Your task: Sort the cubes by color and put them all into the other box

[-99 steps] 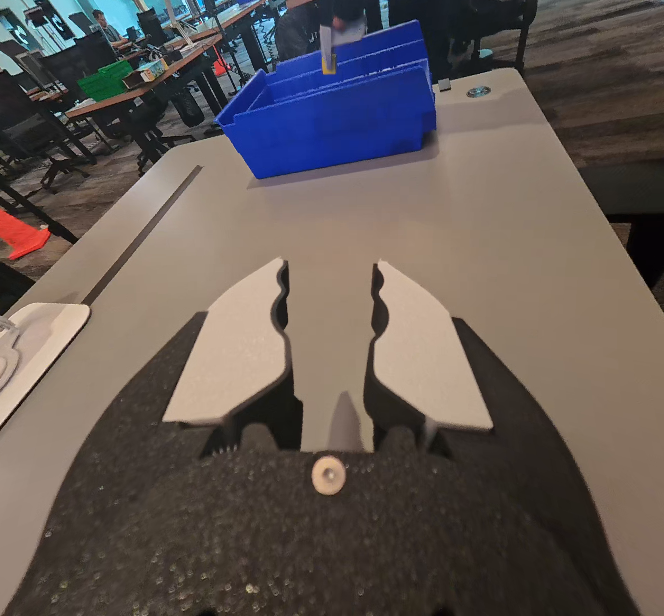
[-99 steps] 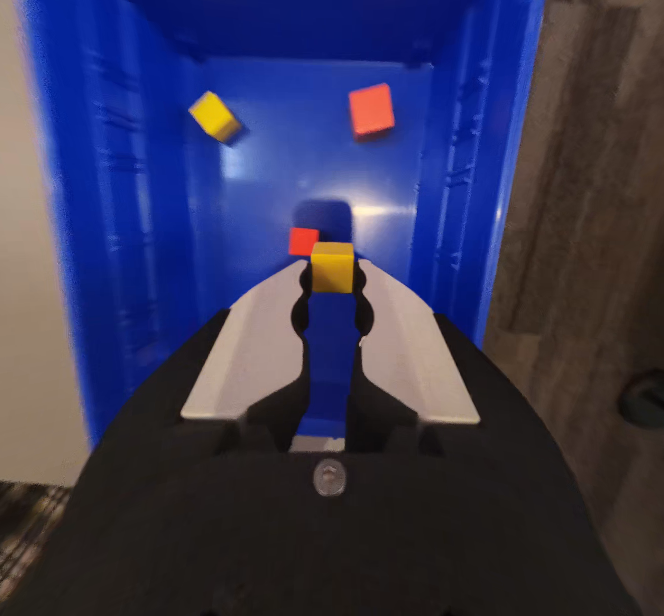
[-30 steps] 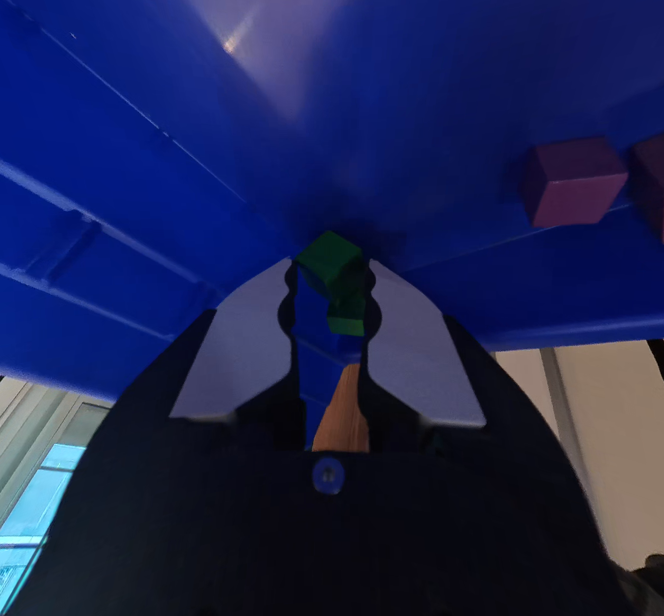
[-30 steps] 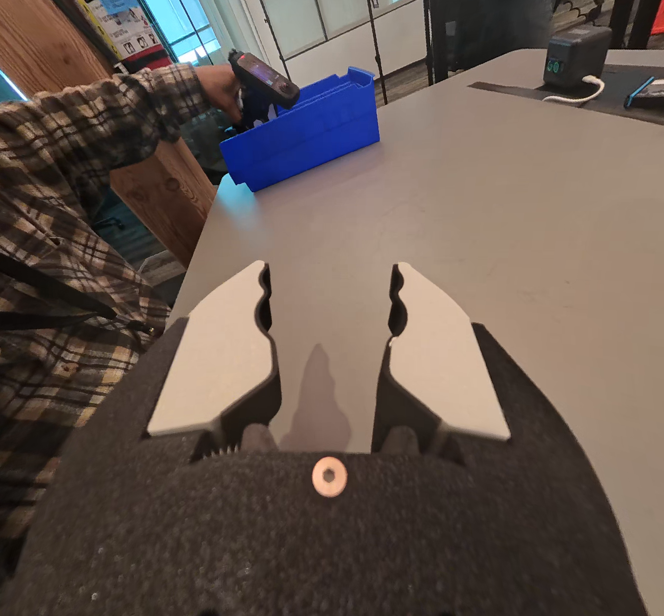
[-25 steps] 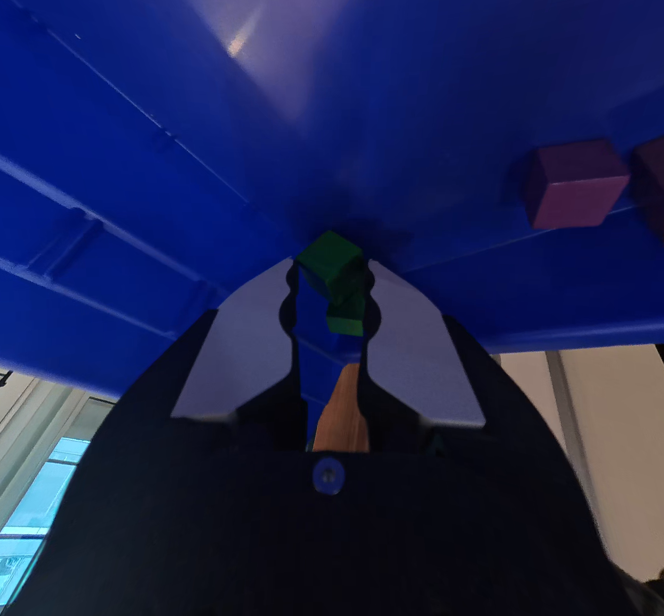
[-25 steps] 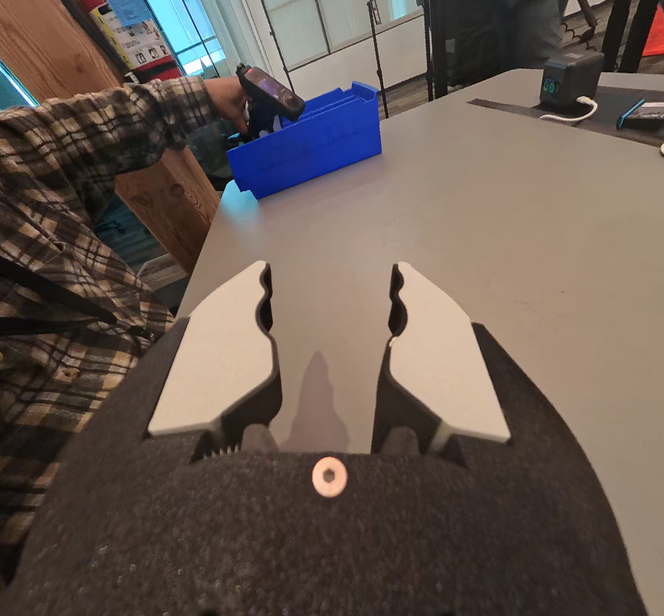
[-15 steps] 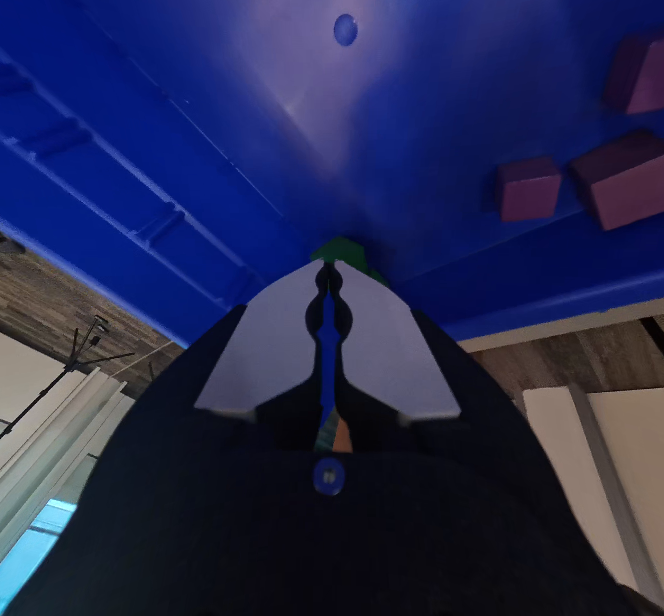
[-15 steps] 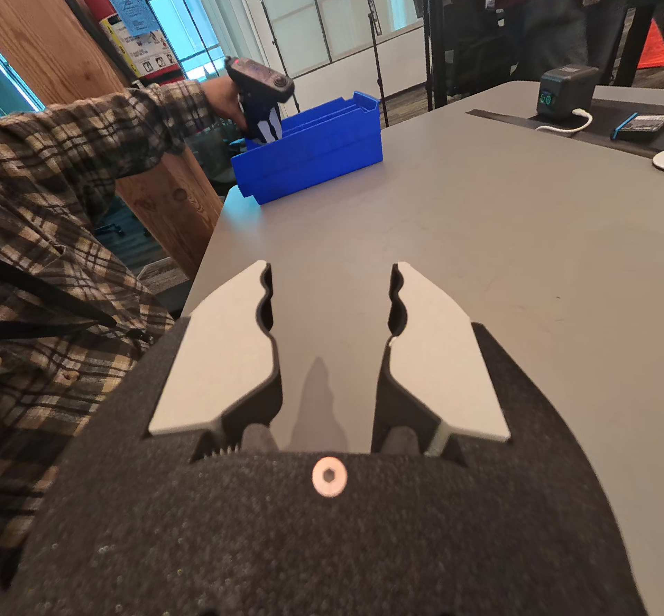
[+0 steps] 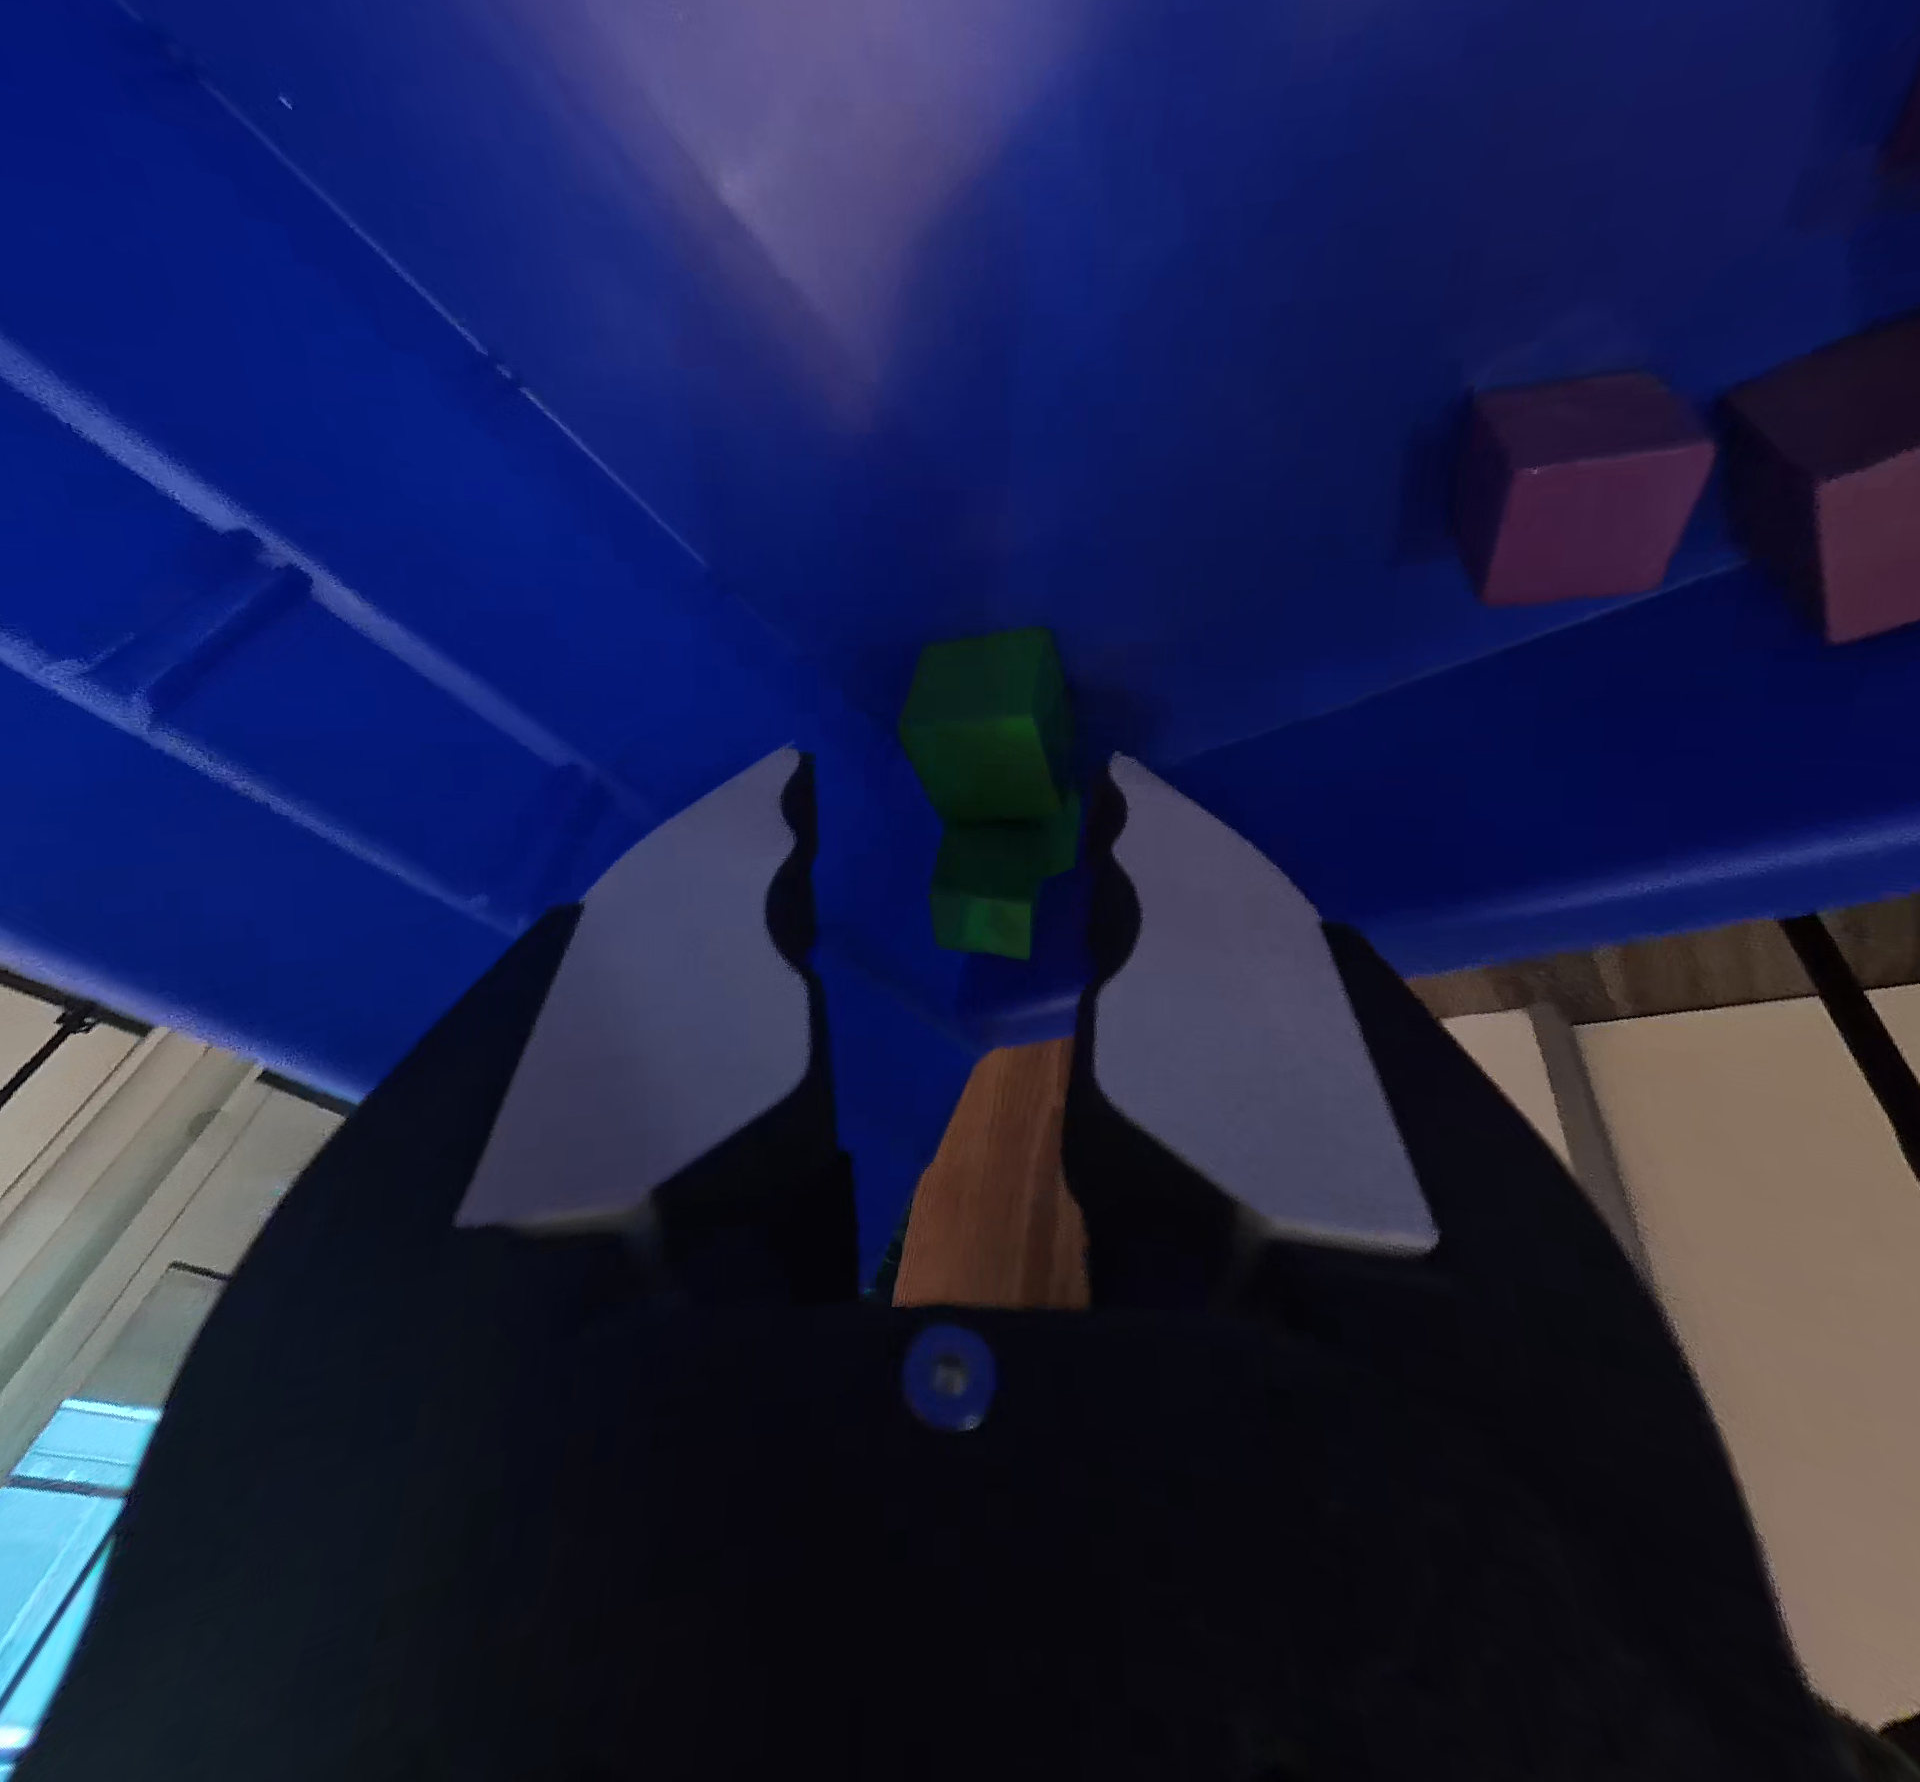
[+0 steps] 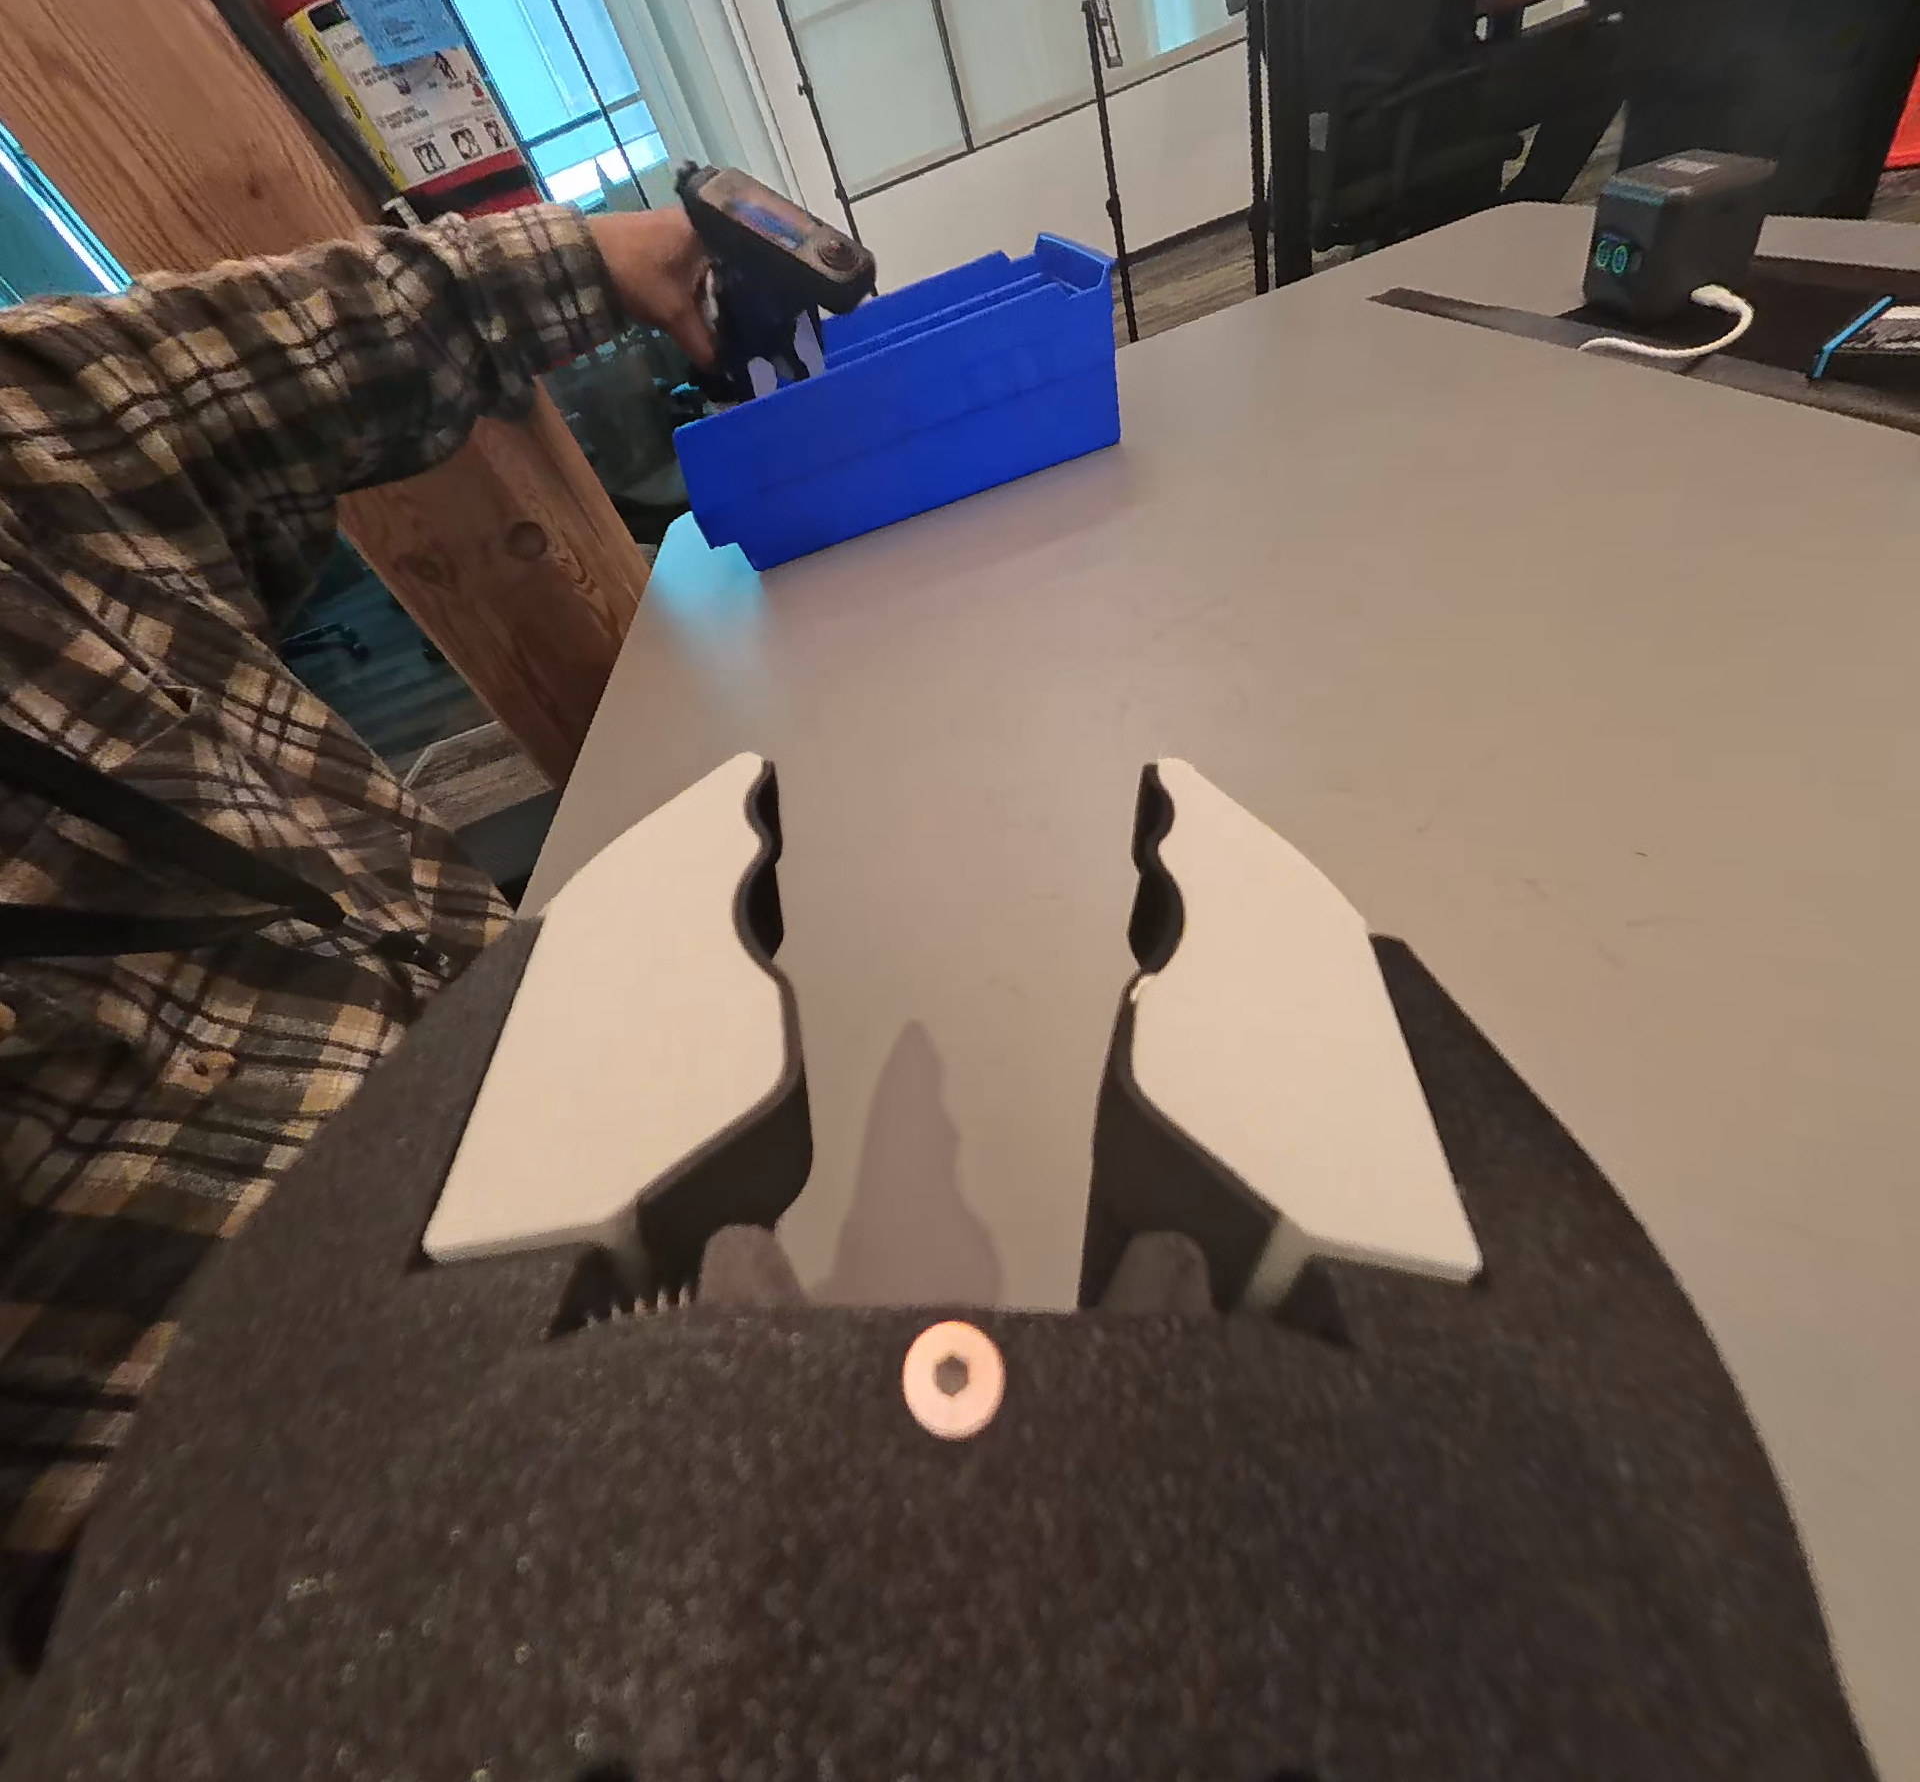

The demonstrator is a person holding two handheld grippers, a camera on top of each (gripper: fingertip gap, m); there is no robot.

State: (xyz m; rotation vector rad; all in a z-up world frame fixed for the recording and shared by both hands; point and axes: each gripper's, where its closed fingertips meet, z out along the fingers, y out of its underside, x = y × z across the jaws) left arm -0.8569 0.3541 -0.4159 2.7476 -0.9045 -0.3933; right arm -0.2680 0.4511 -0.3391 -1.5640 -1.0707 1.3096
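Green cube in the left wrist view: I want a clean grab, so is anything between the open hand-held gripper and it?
Nothing visible blocks it. The left hand-held gripper is open, and the green cube sits just beyond its tips in the blue box. A second green cube lies right behind it.

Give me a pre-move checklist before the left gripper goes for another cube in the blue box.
1. Left gripper open: ok, the jaws stand apart with nothing clamped.
2. Green cubes released: ok, they sit in the corner of the blue box, clear of both fingers; whether one rests on the other, cannot tell.
3. Colours kept apart: ok, the purple cubes lie well off to the right along the wall.
4. Right gripper out of the way: ok, open and empty over the grey table, far from the box.
5. Cubes left to move: cannot tell, no source box shows in either view.
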